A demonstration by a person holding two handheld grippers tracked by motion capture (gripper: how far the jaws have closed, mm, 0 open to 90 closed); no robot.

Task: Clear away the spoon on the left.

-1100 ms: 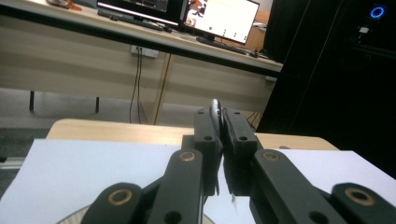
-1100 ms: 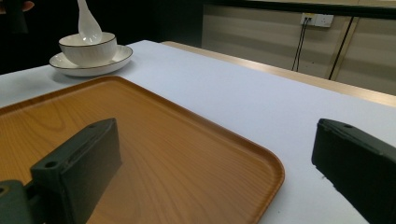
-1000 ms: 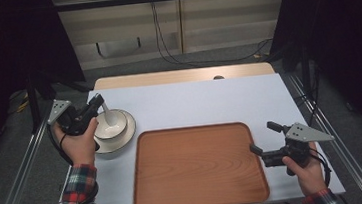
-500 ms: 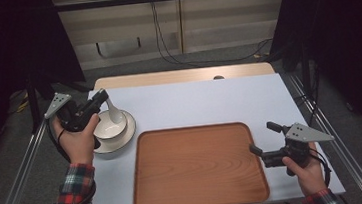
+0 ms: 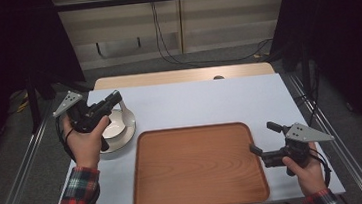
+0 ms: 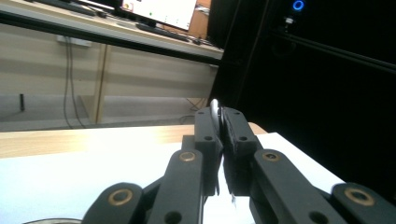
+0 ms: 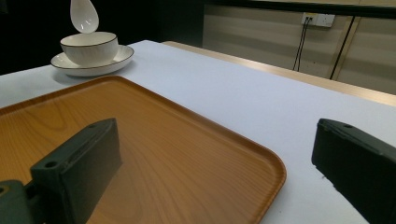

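I am holding the white spoon [image 7: 84, 15] pinched in my left hand-held gripper [image 5: 111, 100] above the bowl [image 7: 89, 47], next needing to carry it over to the wooden tray [image 5: 198, 168], while my right hand-held gripper [image 5: 263, 138] is waiting wide open beside the tray.

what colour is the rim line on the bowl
A thin dark line edges the white bowl, clearest in the right gripper view.
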